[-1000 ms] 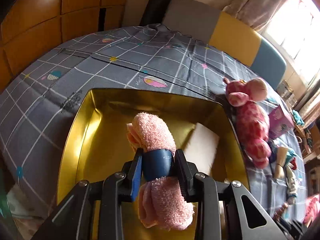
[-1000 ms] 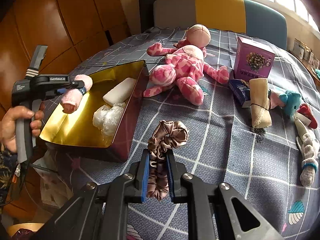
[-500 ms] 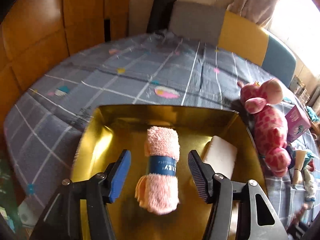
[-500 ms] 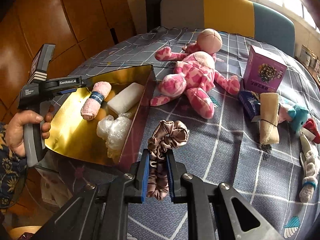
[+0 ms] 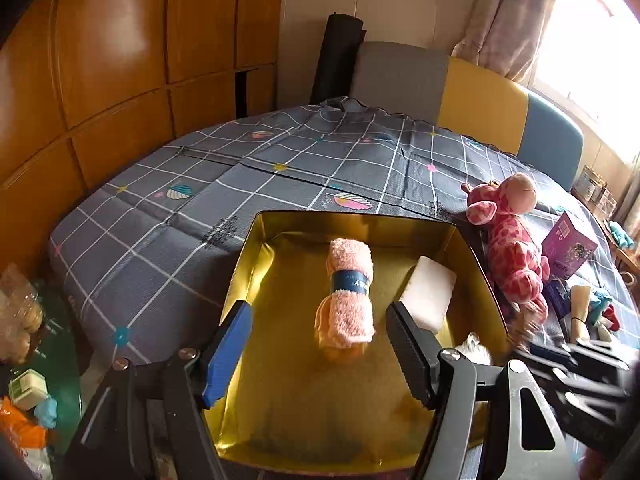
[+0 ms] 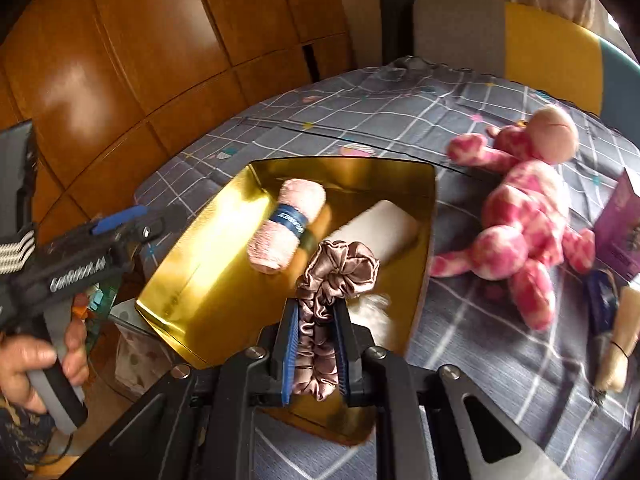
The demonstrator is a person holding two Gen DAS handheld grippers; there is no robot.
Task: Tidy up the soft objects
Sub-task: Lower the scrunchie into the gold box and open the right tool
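Pink towel roll lies in the gold box, next to a white block.
L gripper has its tongs wide apart w/ nothing in them, just above the box's near end. R gripper is clamped on a shiny brown scrunchie, held over the box. Pink giraffe toy lies on the gray checked cloth beside the box.

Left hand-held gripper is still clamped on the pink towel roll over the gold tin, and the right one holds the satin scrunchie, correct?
Not quite. In the left wrist view the left hand-held gripper stands open, and the pink towel roll lies released inside the gold tin. The right hand-held gripper does hold the satin scrunchie.
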